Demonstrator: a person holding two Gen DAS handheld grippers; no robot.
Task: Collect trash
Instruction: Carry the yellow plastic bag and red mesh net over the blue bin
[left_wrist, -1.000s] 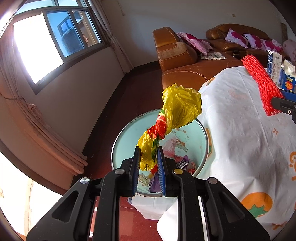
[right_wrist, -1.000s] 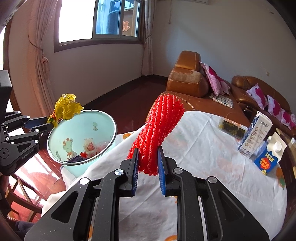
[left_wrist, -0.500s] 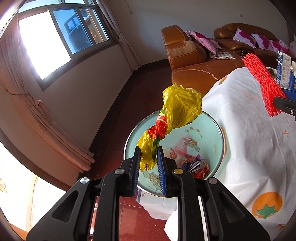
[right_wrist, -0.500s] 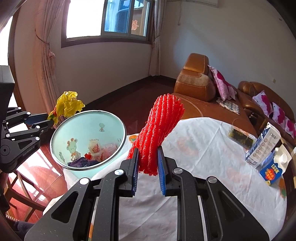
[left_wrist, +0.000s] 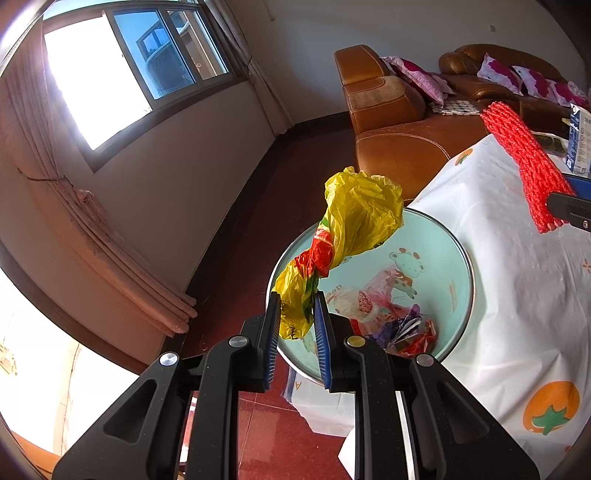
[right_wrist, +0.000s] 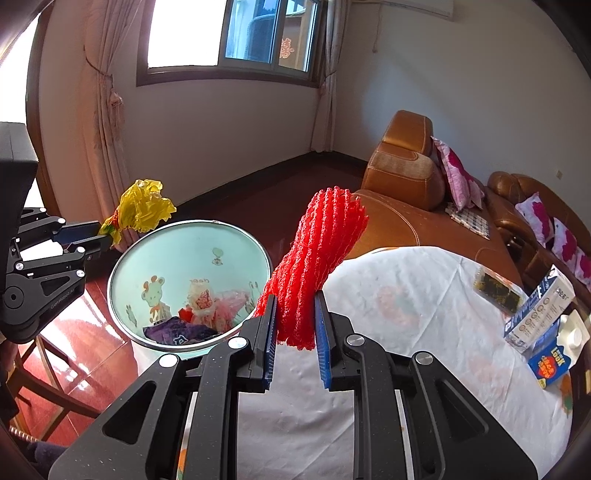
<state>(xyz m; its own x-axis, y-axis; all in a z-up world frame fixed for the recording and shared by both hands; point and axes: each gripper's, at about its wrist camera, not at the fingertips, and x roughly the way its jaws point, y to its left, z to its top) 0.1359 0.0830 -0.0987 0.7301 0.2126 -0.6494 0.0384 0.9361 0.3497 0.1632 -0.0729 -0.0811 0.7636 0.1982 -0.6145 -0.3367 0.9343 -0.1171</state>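
My left gripper (left_wrist: 295, 314) is shut on a crumpled yellow and red plastic bag (left_wrist: 354, 221) and holds it above the near rim of a pale green trash bin (left_wrist: 443, 236). The bin holds several wrappers (left_wrist: 399, 328). My right gripper (right_wrist: 294, 314) is shut on a red foam net sleeve (right_wrist: 317, 258) and holds it over the table edge, just right of the bin (right_wrist: 122, 266). The right wrist view shows the left gripper (right_wrist: 105, 236) with the yellow bag (right_wrist: 142, 208) at the bin's far left rim. The red sleeve (left_wrist: 528, 162) also shows in the left wrist view.
A table with a white fruit-print cloth (right_wrist: 424, 302) stands beside the bin. Milk cartons (right_wrist: 543, 314) and a dark packet (right_wrist: 495, 288) sit at its far right. A brown leather sofa (right_wrist: 402, 184) with pink cushions stands behind. Red floor, curtains (left_wrist: 85, 221) and a window are to the left.
Both grippers have moved closer to the bin, which now looks larger in both views. The bag and the red sleeve stay held as before.
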